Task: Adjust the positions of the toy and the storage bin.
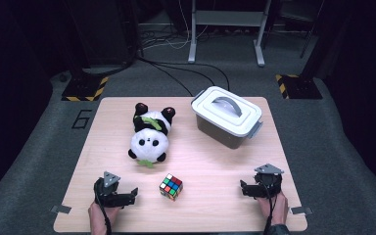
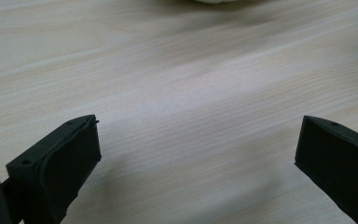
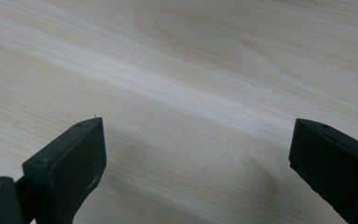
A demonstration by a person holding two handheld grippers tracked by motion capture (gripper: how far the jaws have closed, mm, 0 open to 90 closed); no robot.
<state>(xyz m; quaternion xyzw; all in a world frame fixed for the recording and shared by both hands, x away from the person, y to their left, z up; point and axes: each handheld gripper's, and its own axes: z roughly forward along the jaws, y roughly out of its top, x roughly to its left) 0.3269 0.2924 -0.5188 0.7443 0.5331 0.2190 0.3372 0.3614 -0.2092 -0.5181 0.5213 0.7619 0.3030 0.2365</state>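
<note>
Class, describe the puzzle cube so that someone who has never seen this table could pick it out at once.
Start at the pale wooden table and go to its near edge, between the left gripper and right gripper. There sits the puzzle cube, just in front of the toy panda. Unlike the panda and grey box, it is small, with many-coloured squares.

A cube [image 1: 171, 186] with a black frame and small coloured squares in red, green, blue, orange and white sits on the table's near edge at about six o'clock. It is turned slightly askew, resting flat, and lies free, apart from everything around it.
</note>
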